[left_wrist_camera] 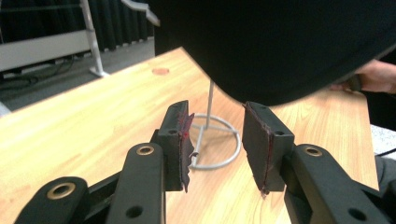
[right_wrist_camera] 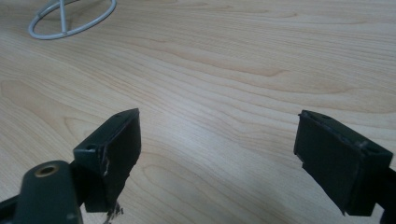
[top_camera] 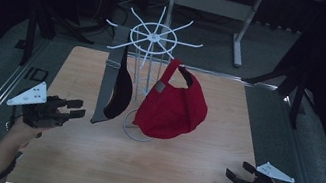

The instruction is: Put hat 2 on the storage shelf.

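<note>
The left claw (top_camera: 77,108) hung released, nothing gripped; the black cap (top_camera: 118,95) hung just ahead of it.

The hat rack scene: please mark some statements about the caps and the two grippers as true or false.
1. A red cap hangs on the white wire rack. True.
2. The black cap lies flat on the table. False: it hangs from the rack.
3. The left gripper holds the red cap. False: nothing is between its jaws.
4. The right gripper is open, over bare wood. True.
</note>
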Demonstrator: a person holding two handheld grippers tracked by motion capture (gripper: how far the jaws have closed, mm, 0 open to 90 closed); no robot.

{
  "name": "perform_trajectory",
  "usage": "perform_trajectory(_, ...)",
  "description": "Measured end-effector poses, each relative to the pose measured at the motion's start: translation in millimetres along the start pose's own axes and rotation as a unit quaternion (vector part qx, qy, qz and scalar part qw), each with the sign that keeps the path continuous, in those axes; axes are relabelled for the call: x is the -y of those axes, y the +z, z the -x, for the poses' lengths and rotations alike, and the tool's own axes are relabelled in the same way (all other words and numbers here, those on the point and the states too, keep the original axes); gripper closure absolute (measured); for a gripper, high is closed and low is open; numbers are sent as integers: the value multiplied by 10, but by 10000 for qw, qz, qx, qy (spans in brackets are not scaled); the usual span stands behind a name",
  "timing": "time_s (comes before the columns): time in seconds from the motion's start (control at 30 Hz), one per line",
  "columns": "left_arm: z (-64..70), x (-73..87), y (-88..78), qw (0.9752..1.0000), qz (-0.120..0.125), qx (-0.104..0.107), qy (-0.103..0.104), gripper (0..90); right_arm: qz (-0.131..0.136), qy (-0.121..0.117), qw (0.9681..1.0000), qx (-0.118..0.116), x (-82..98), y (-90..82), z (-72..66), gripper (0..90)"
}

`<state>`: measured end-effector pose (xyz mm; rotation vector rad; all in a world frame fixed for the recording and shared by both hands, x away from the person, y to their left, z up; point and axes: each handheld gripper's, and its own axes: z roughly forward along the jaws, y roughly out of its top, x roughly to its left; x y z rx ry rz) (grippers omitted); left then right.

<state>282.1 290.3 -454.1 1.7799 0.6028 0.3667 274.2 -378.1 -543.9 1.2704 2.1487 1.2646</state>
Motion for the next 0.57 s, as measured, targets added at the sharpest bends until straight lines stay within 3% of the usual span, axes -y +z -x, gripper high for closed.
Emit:
perform_trajectory(0.2, -4, 176, 41, 9999, -70, 30, -155, 619, 3, 0, 10000, 6, 1, -1, -1, 147)
perform_trajectory(0.57, -1, 338, 78, 9994, -158, 24, -313, 619, 9, -14, 10000, 13, 4, -2, -2, 147)
